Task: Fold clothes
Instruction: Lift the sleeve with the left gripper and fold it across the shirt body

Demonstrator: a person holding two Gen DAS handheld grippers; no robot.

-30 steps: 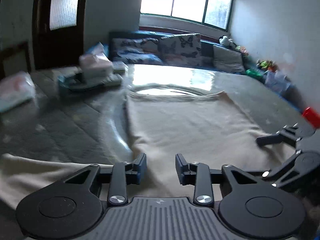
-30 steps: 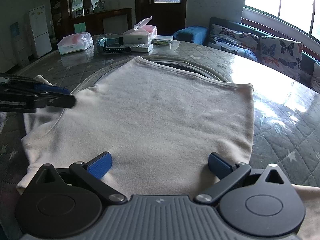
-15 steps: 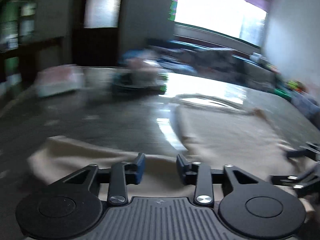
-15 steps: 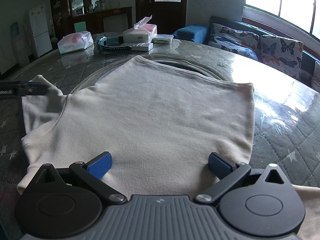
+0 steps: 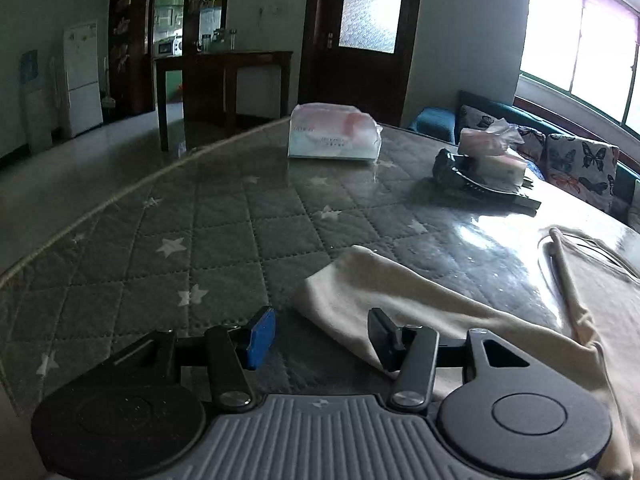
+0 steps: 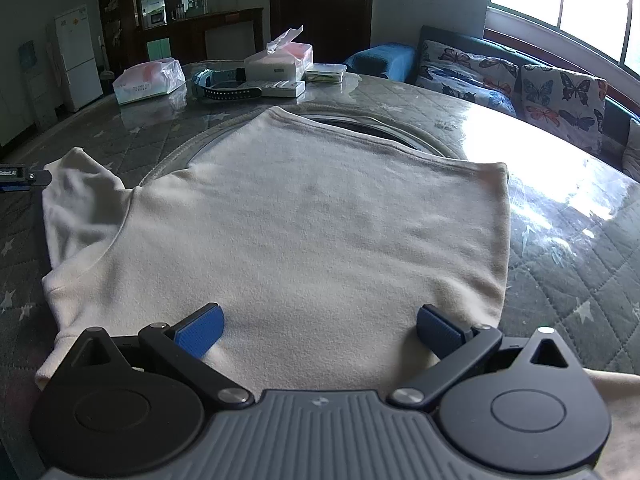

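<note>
- A cream shirt (image 6: 304,216) is lying flat on the desk (image 6: 560,240), with its body spread over the quilted grey cover and one short sleeve (image 5: 360,284) sticking out to the left side.
- The left gripper (image 5: 320,334) is being held low, just at the cuff end of that sleeve; its fingers (image 5: 262,336) are parted to a middle width and nothing is being gripped between them — the sleeve edge is lying in front of the dark finger only.
- The right gripper (image 6: 320,330) is being held over the near part of the shirt body, with its fingers (image 6: 200,330) spread wide and empty.
- The step in hand is judged to be the taking of the sleeve, so that it can be folded inward over the body.
- To do it well, the left fingers are being best guided around the cuff so that both layers of cloth are being caught, not only the top one.
- The body is probably being best kept down by the right gripper while the sleeve is carried over — otherwise the whole shirt may be dragged on the glossy cover.
- The tissue packet (image 5: 334,138) and the other items at the far side are standing well apart from the shirt, so no obstacle is being expected there.
</note>
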